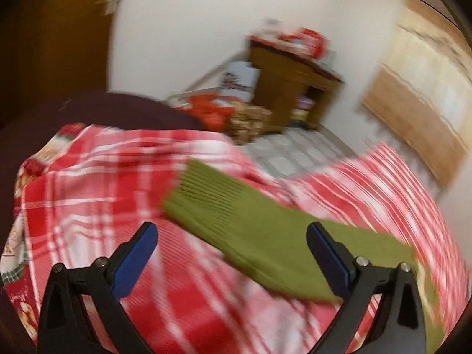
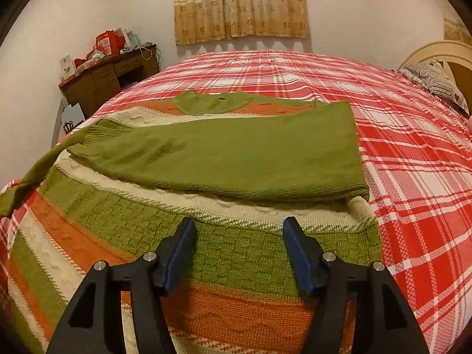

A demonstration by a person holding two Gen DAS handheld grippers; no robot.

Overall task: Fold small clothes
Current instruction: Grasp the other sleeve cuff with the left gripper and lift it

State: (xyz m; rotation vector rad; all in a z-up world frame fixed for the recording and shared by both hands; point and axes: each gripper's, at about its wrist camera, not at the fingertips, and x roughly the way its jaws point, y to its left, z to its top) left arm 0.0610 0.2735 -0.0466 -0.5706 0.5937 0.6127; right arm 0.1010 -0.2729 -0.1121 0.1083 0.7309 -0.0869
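- Left wrist view was badly smeared by blur. At its far left a dark maroon rounded shape (image 1: pixel 88 112) lay past the edge of the red-and-white plaid bedspread (image 1: pixel 88 200).
- The left gripper (image 1: pixel 231 236) stood over the bedspread with its blue-padded jaws spread wide and nothing pressed between them.
- A plain green ribbed knit sleeve (image 1: pixel 250 224) of the sweater ran from the middle of that view down to the right, lying on the plaid and passing behind the right-hand finger (image 1: pixel 327 253); whether that finger touched it could not be told.
- Further back stood a brown wooden desk (image 1: pixel 292 88) piled with red things, and to its right a tan patterned curtain (image 1: pixel 419 97).
- Right wrist view was sharp. At its left the same desk (image 2: pixel 100 79) stood against the wall, beside the bed's left edge.
- A striped knit sweater in green, cream and orange bands (image 2: pixel 206 253) lay flat on the plaid bedspread (image 2: pixel 413 177), collar toward the far side.
- Its left sleeve (image 2: pixel 32 174) trailed off over the left edge of the bed, while a plain green sleeve-and-side panel (image 2: pixel 236 159) lay folded across the chest.
- The right gripper (image 2: pixel 239 236) hung over the sweater's lower green band, jaws apart, empty.
- A yellowish flowered curtain (image 2: pixel 240 3) hung on the far wall.
- At far right a striped pillow (image 2: pixel 436 79) leaned by a cream headboard (image 2: pixel 442 53).
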